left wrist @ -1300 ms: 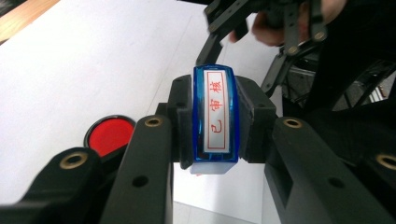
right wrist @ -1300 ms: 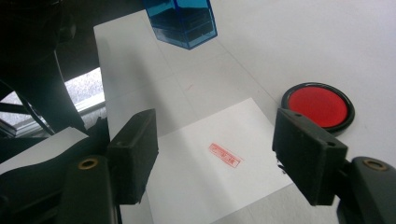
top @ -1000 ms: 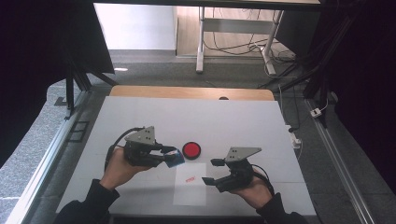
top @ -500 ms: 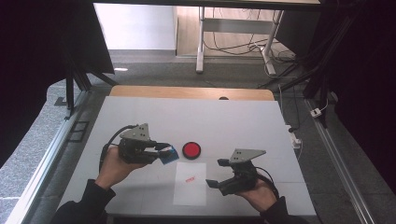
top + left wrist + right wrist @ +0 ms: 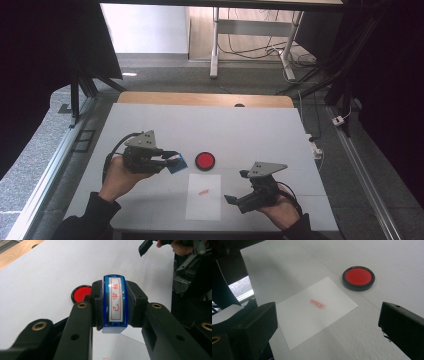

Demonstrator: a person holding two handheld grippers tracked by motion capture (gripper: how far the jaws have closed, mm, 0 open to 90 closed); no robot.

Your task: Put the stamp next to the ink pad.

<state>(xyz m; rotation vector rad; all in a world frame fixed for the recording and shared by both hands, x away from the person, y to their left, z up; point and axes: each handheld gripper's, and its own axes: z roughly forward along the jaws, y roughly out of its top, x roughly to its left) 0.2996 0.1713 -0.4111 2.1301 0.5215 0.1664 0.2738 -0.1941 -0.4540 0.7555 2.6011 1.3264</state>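
Right gripper (image 5: 235, 190) has drawn back off the paper sheet (image 5: 203, 197), its jaws just opened wide, empty | left gripper (image 5: 172, 159) clamps blue stamp (image 5: 115, 304) above bench (image 5: 250, 125), long axis crosswise to jaws, beside red ink pad (image 5: 205, 160).

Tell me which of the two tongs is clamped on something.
The left tongs: they grip the blue stamp. The right tongs stand open with nothing between them, above the stamped paper sheet.
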